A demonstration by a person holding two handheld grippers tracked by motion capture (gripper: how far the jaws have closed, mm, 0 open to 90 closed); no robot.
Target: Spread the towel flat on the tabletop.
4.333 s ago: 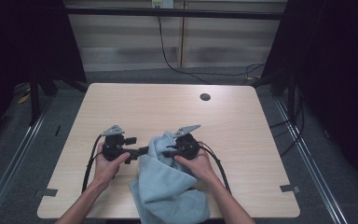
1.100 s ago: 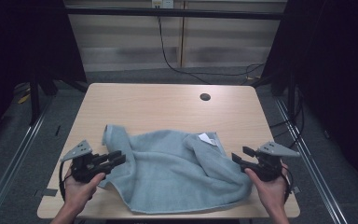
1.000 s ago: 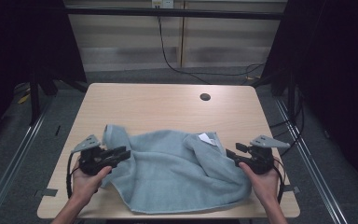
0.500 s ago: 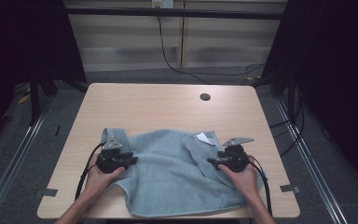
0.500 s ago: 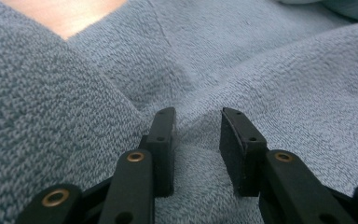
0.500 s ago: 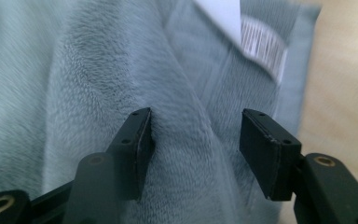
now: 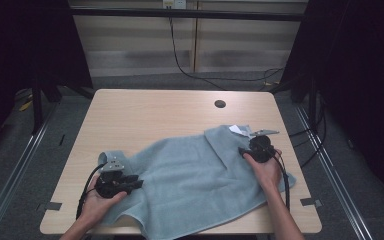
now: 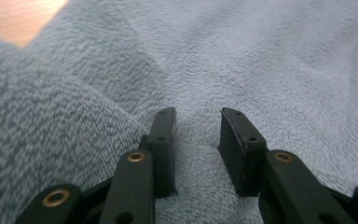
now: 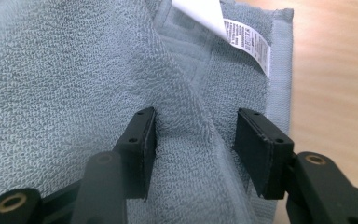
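Observation:
A grey-blue towel (image 7: 190, 180) lies spread over the near half of the wooden table (image 7: 155, 115). My left gripper (image 7: 139, 183) rests on its left edge, pointing right. In the left gripper view, that gripper (image 8: 198, 114) is open, its bare pads astride a low rise of the towel (image 8: 261, 70). My right gripper (image 7: 241, 150) sits at the towel's far right corner, near the white label (image 7: 237, 129). Its jaws have just been closing. In the right gripper view, that gripper (image 9: 196, 112) still stands open around a raised fold of the towel (image 9: 74, 70), below the label (image 9: 223, 23).
A small round hole (image 7: 220, 104) sits near the table's far edge. The far half of the tabletop is bare wood. The towel's near edge reaches the table's front edge. Cables trail from both grippers toward the person.
Both grippers have come in from the table's sides onto the towel, and the right one has also gone toward the label corner. The towel, bunched between them earlier, stays spread flat.

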